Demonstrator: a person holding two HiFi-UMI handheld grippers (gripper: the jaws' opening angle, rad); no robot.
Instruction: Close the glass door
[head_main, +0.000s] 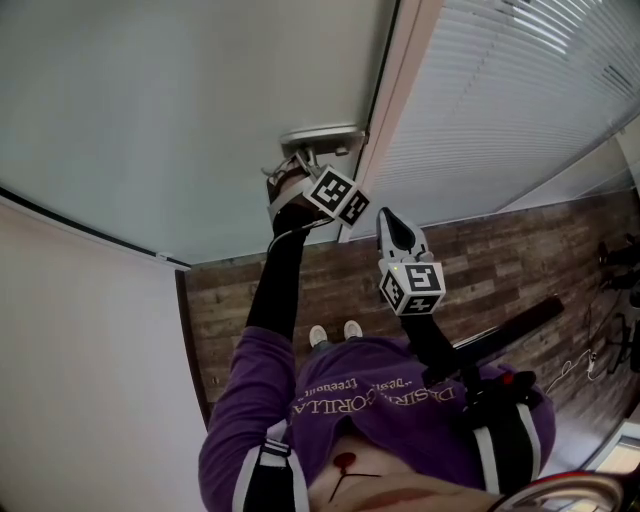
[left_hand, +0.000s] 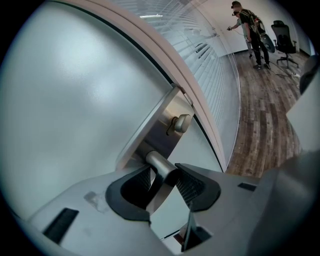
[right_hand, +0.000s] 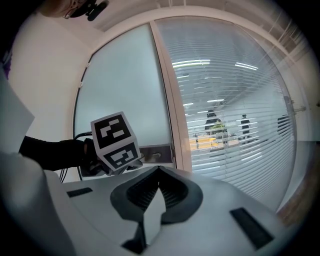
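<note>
Left gripper has its jaws clamped on the door handle. The round metal lever runs right between the ribbed pads, and both look pressed onto it. The lever comes off a brushed metal plate with a little thumb-turn knob just above it. That plate sits at the edge of the frosted glass door, and that edge is right up against the pale door frame. Can't tell if it's actually latched, though.

Right gripper is pinched together on nothing, tips touching. It hangs clear of the door, beside the left one's marker cube.

Past the frame there's a glass wall with blinds, and wood-plank floor below.
</note>
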